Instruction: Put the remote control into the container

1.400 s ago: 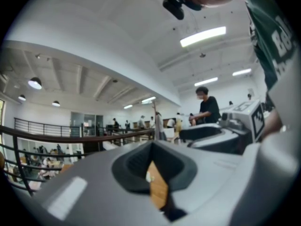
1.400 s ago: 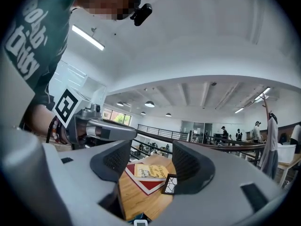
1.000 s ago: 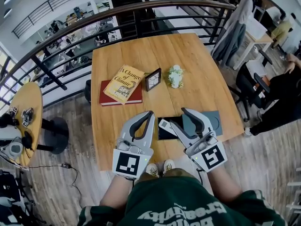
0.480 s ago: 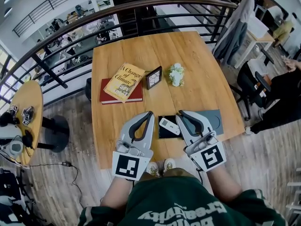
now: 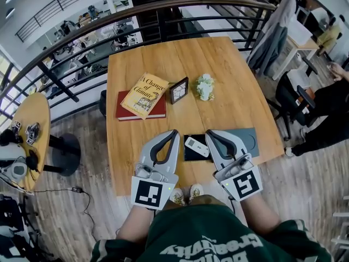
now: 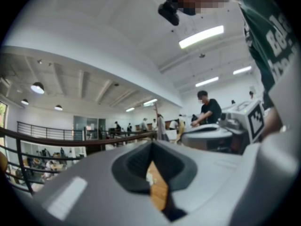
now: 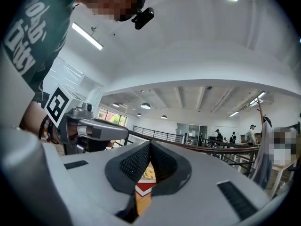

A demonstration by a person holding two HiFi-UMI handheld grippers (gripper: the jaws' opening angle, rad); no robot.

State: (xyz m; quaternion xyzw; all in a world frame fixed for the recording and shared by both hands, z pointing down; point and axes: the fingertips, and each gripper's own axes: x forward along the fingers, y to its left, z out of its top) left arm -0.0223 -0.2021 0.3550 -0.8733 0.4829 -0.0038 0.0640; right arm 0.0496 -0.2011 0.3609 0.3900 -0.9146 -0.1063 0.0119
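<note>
Wooden table (image 5: 229,75) fills the middle of a mezzanine, its near edge at the person's lap. Both grippers overhang that edge. The left gripper (image 5: 174,131) has its jaws together with nothing between them, and so does the right gripper (image 5: 208,132). Just between their tips lies the white remote control (image 5: 197,147), resting in the black container (image 5: 188,155), clear of both grippers. A grey tray (image 5: 248,138) lies right of the right gripper, near the table's right edge. Left of the left gripper the tabletop is bare out to its edge. Farther off, a yellow book (image 5: 144,95) lies on a red book (image 5: 125,113), with a small picture frame (image 5: 178,90) and white flowers (image 5: 204,87) to their right. Beyond them the wood is open up to the far edge, where the curved railing (image 5: 163,12) runs close.
</note>
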